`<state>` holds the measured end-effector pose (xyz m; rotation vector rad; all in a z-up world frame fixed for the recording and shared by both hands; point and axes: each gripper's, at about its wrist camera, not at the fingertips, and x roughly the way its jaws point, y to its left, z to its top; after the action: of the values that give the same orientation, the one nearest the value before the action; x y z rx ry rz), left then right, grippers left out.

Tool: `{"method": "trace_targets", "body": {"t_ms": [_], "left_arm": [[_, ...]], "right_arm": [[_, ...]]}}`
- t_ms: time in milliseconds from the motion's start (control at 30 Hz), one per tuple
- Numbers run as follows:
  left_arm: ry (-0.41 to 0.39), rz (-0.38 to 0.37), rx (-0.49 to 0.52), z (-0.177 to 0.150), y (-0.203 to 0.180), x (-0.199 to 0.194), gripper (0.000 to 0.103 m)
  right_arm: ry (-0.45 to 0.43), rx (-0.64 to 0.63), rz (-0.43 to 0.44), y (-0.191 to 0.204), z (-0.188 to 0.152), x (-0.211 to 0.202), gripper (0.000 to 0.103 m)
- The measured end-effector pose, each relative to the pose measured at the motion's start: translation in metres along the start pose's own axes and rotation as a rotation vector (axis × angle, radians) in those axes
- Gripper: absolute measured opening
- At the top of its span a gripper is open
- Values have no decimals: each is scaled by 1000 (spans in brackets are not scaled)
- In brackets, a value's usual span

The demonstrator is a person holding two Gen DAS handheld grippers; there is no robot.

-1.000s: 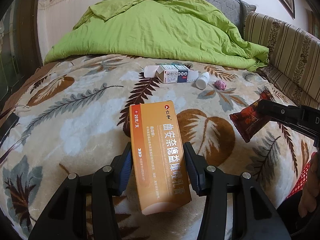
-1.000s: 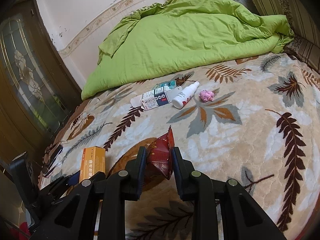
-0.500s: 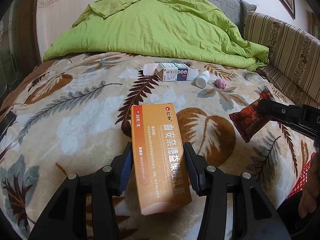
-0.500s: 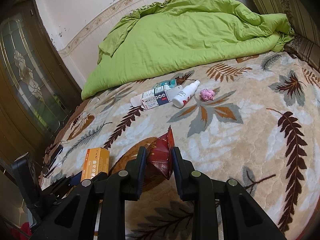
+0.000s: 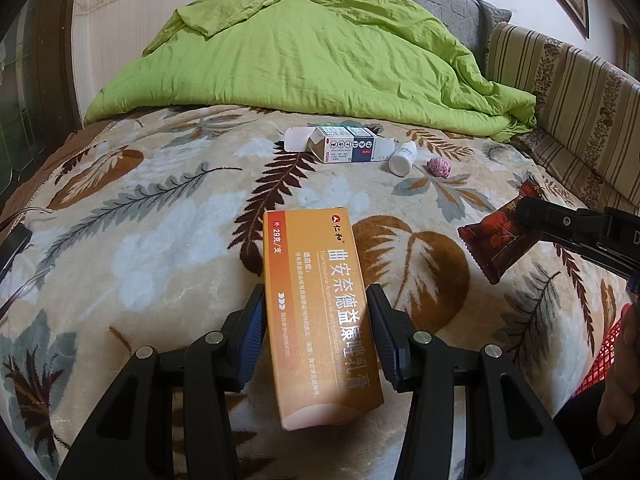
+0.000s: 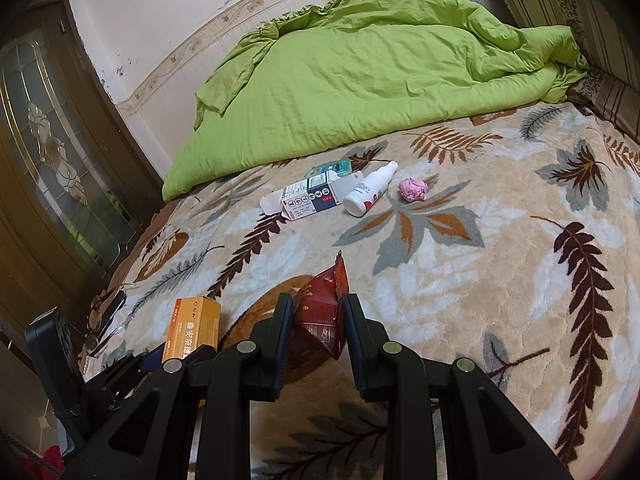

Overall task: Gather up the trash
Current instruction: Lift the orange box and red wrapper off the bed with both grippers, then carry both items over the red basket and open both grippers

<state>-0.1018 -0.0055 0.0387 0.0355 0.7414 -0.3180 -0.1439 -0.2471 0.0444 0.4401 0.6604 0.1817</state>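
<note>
Left gripper stays clamped on the orange cardboard medicine box; right gripper still pinches the dark-red foil wrapper (no visible shift).

Orange box; green quilt; leaf-patterned blanket

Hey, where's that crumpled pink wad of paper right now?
The pink paper wad lies on the leaf-patterned blanket toward the far end of the bed, just right of the white spray bottle and short of the green duvet.
</note>
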Motion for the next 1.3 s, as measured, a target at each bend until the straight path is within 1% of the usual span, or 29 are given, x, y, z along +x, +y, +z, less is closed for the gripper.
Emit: {"method": "trace_targets", "body": {"t_ms": [233, 333, 400, 467, 533, 633, 733, 833, 867, 933, 967, 1000, 1033, 1100, 1167, 1200, 1233, 1267, 1300], "left_arm": [[-2, -12, 9, 1, -5, -1, 48], [-9, -40, 28, 3, -16, -9, 48], [-6, -77, 46, 6, -25, -15, 48], [-6, -117, 65, 8, -38, -21, 48], [2, -165, 90, 12, -52, -26, 48], [1, -239, 146, 16, -84, -37, 48], [-1, -329, 218, 20, -129, -51, 48], [4, -413, 280, 21, -172, -63, 48], [11, -448, 306, 20, -190, -68, 48], [35, -521, 349, 18, -221, -75, 48], [55, -569, 378, 15, -244, -79, 48], [67, -593, 393, 12, -256, -81, 48], [89, -626, 413, 9, -272, -83, 48], [158, -706, 457, -1, -310, -83, 48], [203, -748, 467, -8, -334, -79, 49], [231, -767, 472, -12, -344, -75, 55], [261, -774, 479, -15, -353, -72, 61], [284, -763, 481, -18, -360, -67, 65], [290, -754, 473, -20, -360, -65, 65]], "right_arm": [[-12, 14, 9, -2, 0, -5, 28], [-40, 44, 25, -7, -1, -23, 28], [-49, 91, 44, -16, -4, -40, 28], [-71, 114, 40, -24, -5, -65, 28], [-108, 120, 8, -37, -9, -98, 28], [-150, 164, -62, -64, -19, -146, 28], [-184, 229, -168, -100, -36, -196, 28], [-206, 301, -297, -135, -58, -247, 28], [-212, 324, -324, -145, -64, -260, 28], [-220, 380, -389, -167, -80, -287, 28], [-226, 399, -412, -174, -86, -297, 28], [-231, 421, -434, -182, -92, -306, 28], [-232, 441, -448, -189, -98, -314, 28], [-227, 461, -461, -199, -104, -323, 29], [-221, 467, -485, -202, -107, -328, 30], [-219, 470, -511, -204, -107, -330, 32], [-222, 473, -525, -205, -107, -332, 42], [-229, 476, -531, -207, -108, -334, 54], [-245, 474, -534, -206, -108, -338, 58]]}}
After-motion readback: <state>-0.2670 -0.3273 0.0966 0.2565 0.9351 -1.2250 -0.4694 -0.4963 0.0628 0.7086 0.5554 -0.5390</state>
